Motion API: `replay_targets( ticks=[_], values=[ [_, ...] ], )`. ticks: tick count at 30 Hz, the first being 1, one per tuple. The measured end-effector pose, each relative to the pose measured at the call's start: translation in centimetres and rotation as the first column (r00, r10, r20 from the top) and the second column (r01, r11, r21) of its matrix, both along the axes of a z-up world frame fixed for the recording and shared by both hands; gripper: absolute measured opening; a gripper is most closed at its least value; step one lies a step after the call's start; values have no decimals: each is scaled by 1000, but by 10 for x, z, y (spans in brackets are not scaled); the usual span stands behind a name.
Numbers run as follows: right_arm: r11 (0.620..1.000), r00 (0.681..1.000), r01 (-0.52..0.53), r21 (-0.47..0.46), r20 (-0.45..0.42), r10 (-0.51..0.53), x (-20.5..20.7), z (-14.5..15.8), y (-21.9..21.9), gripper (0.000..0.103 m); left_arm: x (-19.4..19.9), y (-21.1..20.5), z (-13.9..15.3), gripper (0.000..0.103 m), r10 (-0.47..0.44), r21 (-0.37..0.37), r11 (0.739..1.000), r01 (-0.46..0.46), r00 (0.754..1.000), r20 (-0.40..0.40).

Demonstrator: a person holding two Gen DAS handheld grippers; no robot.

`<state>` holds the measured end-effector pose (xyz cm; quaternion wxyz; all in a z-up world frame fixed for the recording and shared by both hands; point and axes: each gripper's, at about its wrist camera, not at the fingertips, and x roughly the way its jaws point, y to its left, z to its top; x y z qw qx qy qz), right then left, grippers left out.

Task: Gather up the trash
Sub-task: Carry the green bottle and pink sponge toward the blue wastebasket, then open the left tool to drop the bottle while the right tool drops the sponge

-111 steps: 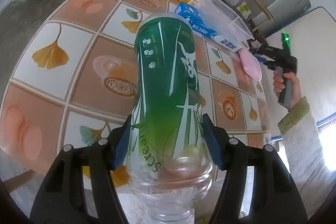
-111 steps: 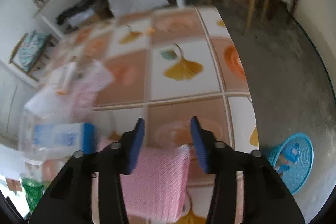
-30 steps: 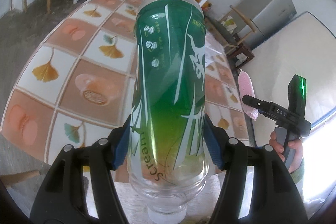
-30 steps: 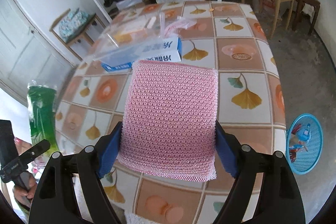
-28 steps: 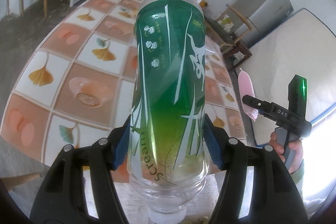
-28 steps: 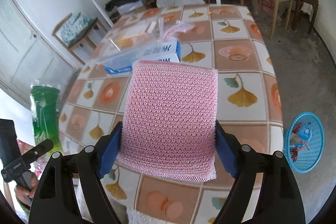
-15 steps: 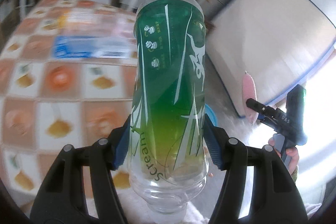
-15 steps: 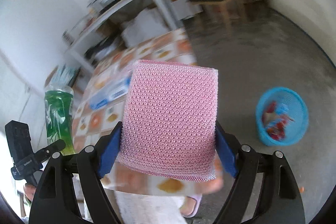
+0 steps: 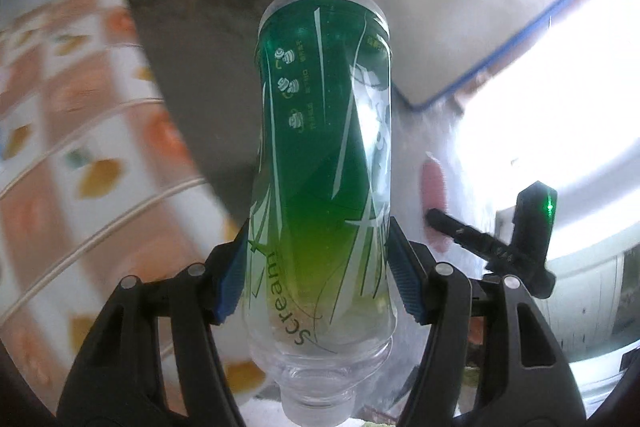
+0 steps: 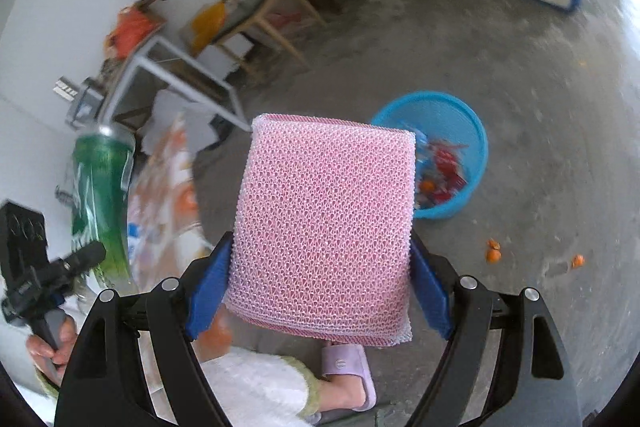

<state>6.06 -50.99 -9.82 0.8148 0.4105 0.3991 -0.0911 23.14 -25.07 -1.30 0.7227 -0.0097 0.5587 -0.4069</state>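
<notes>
The right tongs (image 10: 320, 283) are clamped on the side edges of a pink mesh sponge (image 10: 324, 227), blue pads pressing both sides; the flat face of the sponge is turned to the camera and its long axis runs forward along the fingers. The left tongs (image 9: 316, 279) are clamped on the lower body of a green-labelled plastic bottle (image 9: 324, 147), neck toward the camera, base pointing away, long axis in line with the fingers.

In the right wrist view, the blue trash basket (image 10: 472, 131) stands on the concrete floor (image 10: 540, 87) at about 1 o'clock from the sponge, partly hidden behind its upper right corner. It already holds wrappers. The right hand appears the nearer one to the basket; the left tongs and bottle show at 9 o'clock, further off.

The floor around the basket is open; small orange scraps (image 10: 494, 253) lie at 4 o'clock from it. The tiled worktop (image 9: 80, 147) edge sits at 9 o'clock in the left wrist view. A slippered foot (image 10: 348, 375) stands at 6 o'clock, below the sponge.
</notes>
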Motion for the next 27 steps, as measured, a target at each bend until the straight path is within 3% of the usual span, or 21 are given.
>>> replay_targets(
  ticks=[6, 11, 13, 15, 21, 27],
  values=[
    [995, 996, 63, 83, -66, -57, 16, -71, -34, 79, 27, -102, -56, 60, -86, 128, 987, 96, 993, -82],
    [985, 991, 109, 133, -93, -97, 56, -120, -73, 80, 54, -166, -80, 60, -77, 160, 983, 91, 993, -92],
    [982, 987, 133, 133, -105, -120, 78, -144, -93, 83, 67, -188, -88, 81, -62, 146, 987, 72, 995, -75],
    [981, 980, 151, 118, -145, -133, 96, -167, -109, 84, 79, -204, -95, 83, -42, 158, 986, 49, 998, -45],
    [974, 962, 173, 145, -239, -136, 121, -230, -134, 84, 89, -192, -98, 83, -14, 105, 994, 22, 997, -74],
    [983, 960, 159, 88, -245, -133, 121, -233, -132, 84, 73, -151, -65, 83, -24, 68, 997, 26, 999, -21]
  ],
)
